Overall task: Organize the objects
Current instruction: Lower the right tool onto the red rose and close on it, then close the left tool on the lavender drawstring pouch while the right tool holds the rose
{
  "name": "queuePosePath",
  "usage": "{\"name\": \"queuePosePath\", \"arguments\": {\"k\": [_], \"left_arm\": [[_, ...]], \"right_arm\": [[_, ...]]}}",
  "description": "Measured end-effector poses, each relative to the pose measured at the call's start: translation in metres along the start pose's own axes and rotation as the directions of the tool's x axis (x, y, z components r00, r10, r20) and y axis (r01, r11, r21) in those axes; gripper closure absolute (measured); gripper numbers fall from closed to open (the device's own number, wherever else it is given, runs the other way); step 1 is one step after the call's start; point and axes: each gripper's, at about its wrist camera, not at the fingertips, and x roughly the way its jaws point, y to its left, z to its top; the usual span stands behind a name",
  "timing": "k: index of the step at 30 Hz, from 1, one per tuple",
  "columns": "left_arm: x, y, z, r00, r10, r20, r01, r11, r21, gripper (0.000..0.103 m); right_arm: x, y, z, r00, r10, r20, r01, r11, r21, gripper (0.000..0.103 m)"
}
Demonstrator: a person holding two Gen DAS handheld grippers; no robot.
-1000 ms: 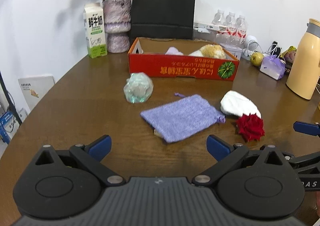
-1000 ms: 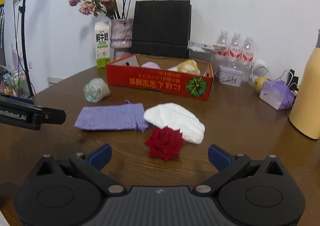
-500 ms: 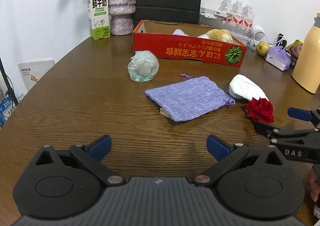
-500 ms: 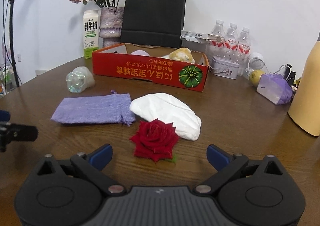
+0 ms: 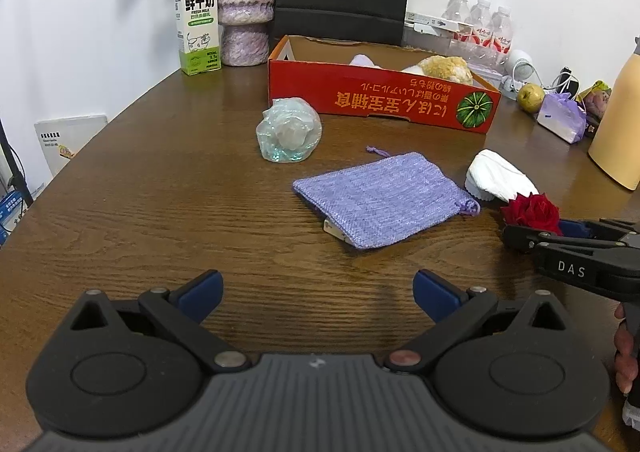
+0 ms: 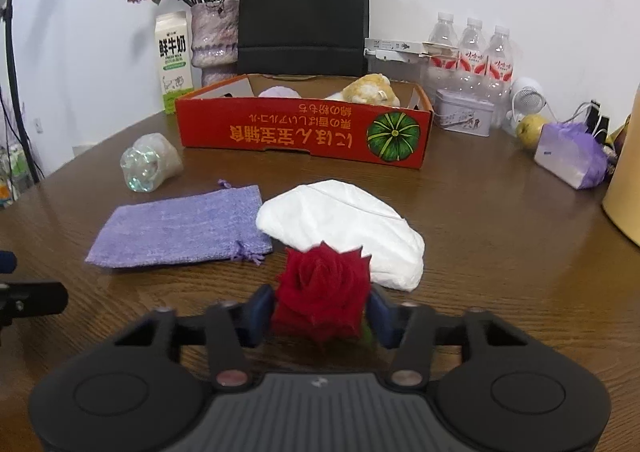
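Bench [image 5: 140, 211] of dark wood, round-edged on the left, with bare surface between the left tongs [image 5: 318, 290] and the purple pouch [image 5: 384, 197]. The left tongs hang low over this near strip, blue pads spread wide, holding nothing. The right tongs [image 6: 320, 310] are closed on the red rose [image 6: 324, 284], a blue pad pressed against each side of the bloom; the rose sits at the near right of the bench, its bloom facing up and toward the camera. Whether it rests on the wood or is lifted cannot be told.

A white cloth [image 6: 348, 228] lies just behind the rose, its long axis running left-far to right-near. The pouch lies flat to the left of the cloth, its drawstring end [image 6: 246, 254] just beside the cloth and near the rose. A clear wrapped bundle [image 5: 288, 129] stands further back on the left. The red box [image 6: 304, 127] spans the middle of the bench behind these, open on top, with a yellow plush item [image 6: 370, 89] inside.

Along the back: milk carton [image 5: 197, 19], vase [image 5: 246, 9], black bag [image 6: 302, 9], water bottles [image 6: 472, 47], a tin [image 6: 462, 117]. A cream flask [image 5: 616, 123] bounds the right edge.
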Motion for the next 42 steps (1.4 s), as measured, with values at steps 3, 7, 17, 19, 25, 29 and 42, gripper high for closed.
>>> {"name": "queuePosePath", "arguments": {"k": [3, 7, 17, 19, 25, 29, 42], "left_arm": [[0.002, -0.001, 0.0, 1.0, 0.0, -0.001, 0.0, 1.0, 0.004, 0.0], [0.005, 0.0, 0.001, 1.0, 0.003, -0.004, -0.003, 1.0, 0.007, 0.0], [0.015, -0.004, 0.018, 1.0, -0.027, 0.012, 0.026, 0.998, 0.054, 0.0], [0.022, -0.007, 0.024, 0.999, -0.045, -0.001, 0.044, 0.996, 0.072, 0.0], [0.038, -0.018, 0.044, 0.995, -0.103, 0.0, 0.101, 0.981, 0.164, 0.0], [0.052, -0.026, 0.055, 0.99, -0.136, -0.019, 0.137, 0.964, 0.229, 0.0], [0.121, -0.025, 0.07, 0.983, -0.166, -0.084, 0.181, 0.956, 0.231, 0.0]], "right_arm": [[-0.004, 0.0, -0.001, 1.0, 0.011, 0.02, -0.011, 1.0, 0.001, 0.067], [-0.014, 0.007, -0.002, 0.997, 0.016, 0.074, -0.013, 0.999, -0.042, 0.068], [-0.037, 0.013, -0.006, 0.978, -0.023, 0.209, 0.039, 0.997, -0.071, 0.068], [-0.041, 0.01, -0.006, 0.972, -0.035, 0.232, 0.048, 0.998, -0.05, 0.068], [-0.043, 0.006, -0.007, 0.968, -0.053, 0.244, 0.06, 0.998, -0.023, 0.068], [-0.045, 0.005, -0.007, 0.966, -0.061, 0.251, 0.067, 0.998, -0.016, 0.068], [-0.042, 0.003, -0.007, 0.968, -0.062, 0.243, 0.064, 0.998, -0.002, 0.068]]}}
